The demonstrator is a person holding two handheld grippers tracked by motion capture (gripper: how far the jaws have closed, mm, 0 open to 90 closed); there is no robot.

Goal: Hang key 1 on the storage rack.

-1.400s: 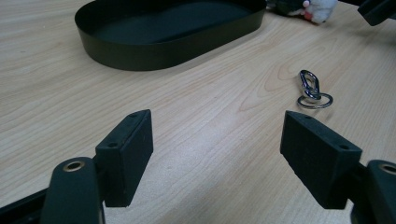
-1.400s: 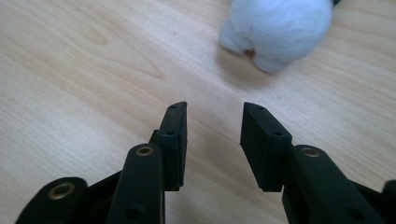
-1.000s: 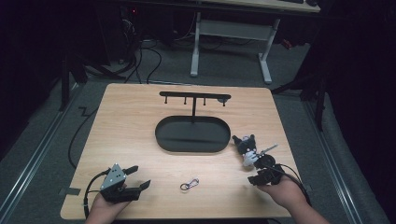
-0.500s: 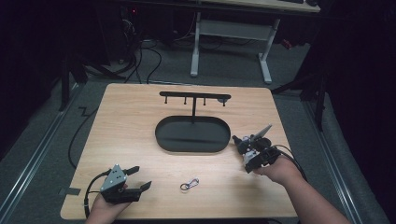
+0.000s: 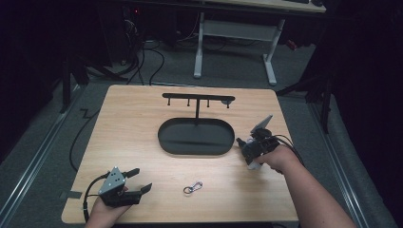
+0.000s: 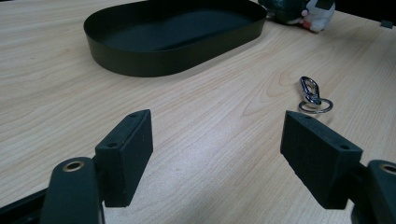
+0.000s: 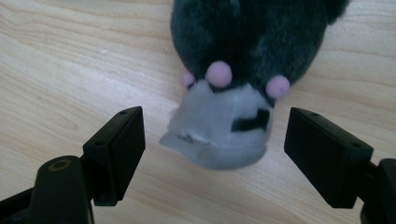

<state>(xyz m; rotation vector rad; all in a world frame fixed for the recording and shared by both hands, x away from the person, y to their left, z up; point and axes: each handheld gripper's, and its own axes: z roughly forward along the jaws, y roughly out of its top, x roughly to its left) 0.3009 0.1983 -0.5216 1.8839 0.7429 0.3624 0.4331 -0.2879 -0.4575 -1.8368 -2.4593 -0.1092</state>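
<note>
A dark plush toy (image 5: 244, 147) with a white end and pink dots lies on the table just right of the black oval tray (image 5: 166, 137). My right gripper (image 5: 251, 157) hangs over it, open. In the right gripper view the black jaws stand wide on either side of the toy's white end (image 7: 219, 128), not touching it. My left gripper (image 5: 141, 179) rests open near the table's front left corner, holding nothing. A small metal clip (image 5: 192, 188) lies on the wood between the two hands; it also sits ahead and right of the left gripper (image 6: 217, 154) as the clip (image 6: 312, 93).
A thin black stand with several hooks (image 5: 198, 99) rises from the tray's far edge. The tray (image 6: 173, 70) holds nothing. The wooden table's front edge (image 5: 190, 221) runs just behind the hands. Cables and desk legs lie on the floor beyond.
My right gripper has moved forward from the front right of the table to the plush toy and now straddles it. The left gripper and the clip have stayed put.
</note>
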